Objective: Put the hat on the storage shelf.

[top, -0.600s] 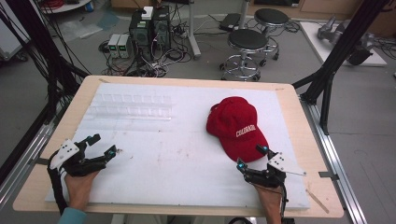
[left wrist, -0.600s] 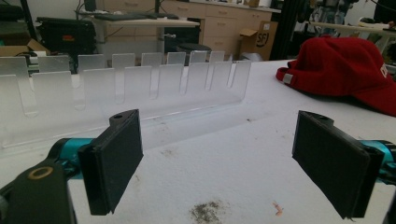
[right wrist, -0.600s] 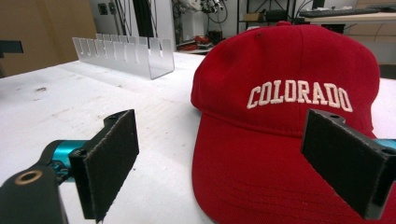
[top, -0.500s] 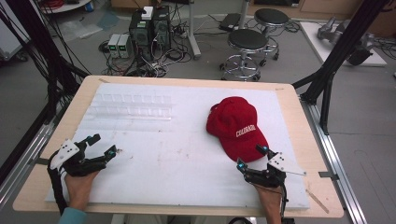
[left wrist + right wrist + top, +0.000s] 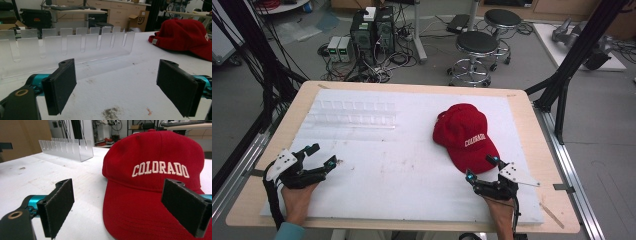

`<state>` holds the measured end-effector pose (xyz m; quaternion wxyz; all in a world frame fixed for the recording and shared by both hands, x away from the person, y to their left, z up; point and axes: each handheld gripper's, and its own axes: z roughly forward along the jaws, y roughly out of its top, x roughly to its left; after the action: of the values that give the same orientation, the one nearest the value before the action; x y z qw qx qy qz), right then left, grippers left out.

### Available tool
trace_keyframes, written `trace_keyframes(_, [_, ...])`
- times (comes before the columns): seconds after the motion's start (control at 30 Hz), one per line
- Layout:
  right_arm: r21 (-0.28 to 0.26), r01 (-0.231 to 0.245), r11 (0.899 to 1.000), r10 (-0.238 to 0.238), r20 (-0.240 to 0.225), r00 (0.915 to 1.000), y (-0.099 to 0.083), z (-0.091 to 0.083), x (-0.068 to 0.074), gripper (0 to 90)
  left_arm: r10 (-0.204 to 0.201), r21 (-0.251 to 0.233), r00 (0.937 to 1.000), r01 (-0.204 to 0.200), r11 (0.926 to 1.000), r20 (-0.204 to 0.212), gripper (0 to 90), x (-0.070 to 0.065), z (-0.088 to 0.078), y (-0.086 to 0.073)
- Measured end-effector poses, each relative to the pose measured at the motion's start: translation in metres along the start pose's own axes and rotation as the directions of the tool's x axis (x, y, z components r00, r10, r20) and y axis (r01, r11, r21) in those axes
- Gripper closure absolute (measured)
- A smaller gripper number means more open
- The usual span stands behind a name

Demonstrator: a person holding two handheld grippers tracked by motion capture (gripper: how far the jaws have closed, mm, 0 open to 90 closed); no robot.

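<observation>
Near edge of the tabletop [image 5: 532,107]: two hands come in from the bottom, each w/ a tool. Left hand [image 5: 298,199] holds the left tool [image 5: 323,156] at the front left, resting on the white mat [image 5: 402,165]. Its jaws stand wide apart, nothing between them; left gripper view shows bare, scuffed mat btwn the two black pads [image 5: 61,87], w/ a dark smudge [image 5: 111,113] just ahead.

Right hand [image 5: 501,212] holds the right tool [image 5: 481,169] at the front right. Jaws also spread wide, gripping nothing. They sit just at the near end of the red cap's [image 5: 464,135] brim. In the right gripper view the brim lies btwn the pads [image 5: 58,205] but apart from both; can't tell if the tool touches the cloth from below.

Mid mat, right of centre: the cap lies flat, brim toward the person, crown farther back. White "COLORADO" lettering [image 5: 160,169] across the front.

Farther back, left of centre: a clear plastic rack [image 5: 354,114] w/ a row of upright slotted tabs, well apart from the cap and from both tools. Left gripper view faces it side-on [image 5: 67,47], w/ the cap's back strap [image 5: 156,40] off to its right.

Beyond the far edge, on the floor: two round stools [image 5: 477,47], computer boxes [image 5: 372,27] w/ tangled cables [image 5: 382,65], black frame legs [image 5: 572,60] either side.
</observation>
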<state>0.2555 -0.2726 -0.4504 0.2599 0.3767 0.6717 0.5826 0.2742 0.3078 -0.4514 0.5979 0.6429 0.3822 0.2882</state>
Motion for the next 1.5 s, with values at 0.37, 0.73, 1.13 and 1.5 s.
trace_keyframes(0.37, [0.049,0.012,0.999,-0.013,0.017,0.9998,0.002,0.004,0.002,10.2,-0.011,-0.006,0.9999,0.011,0.9999,0.002,16.3,0.001,0.0,0.0])
trace_keyframes(0.73, [0.112,0.033,0.993,-0.035,0.021,0.9992,0.053,0.015,-0.007,10.2,-0.014,-0.007,0.9999,0.014,0.9999,0.003,16.3,0.001,0.0,0.0])
trace_keyframes(1.13, [0.195,0.054,0.979,-0.059,0.018,0.9981,0.095,0.04,-0.027,10.2,-0.02,-0.004,0.9998,0.02,0.9998,0.004,16.3,0.002,0.0,0.0])
trace_keyframes(1.5, [0.283,0.048,0.958,-0.059,0.029,0.9979,0.106,0.067,-0.044,10.1,-0.027,-0.004,0.9996,0.027,0.9996,0.007,16.3,0.002,0.0,0.0])
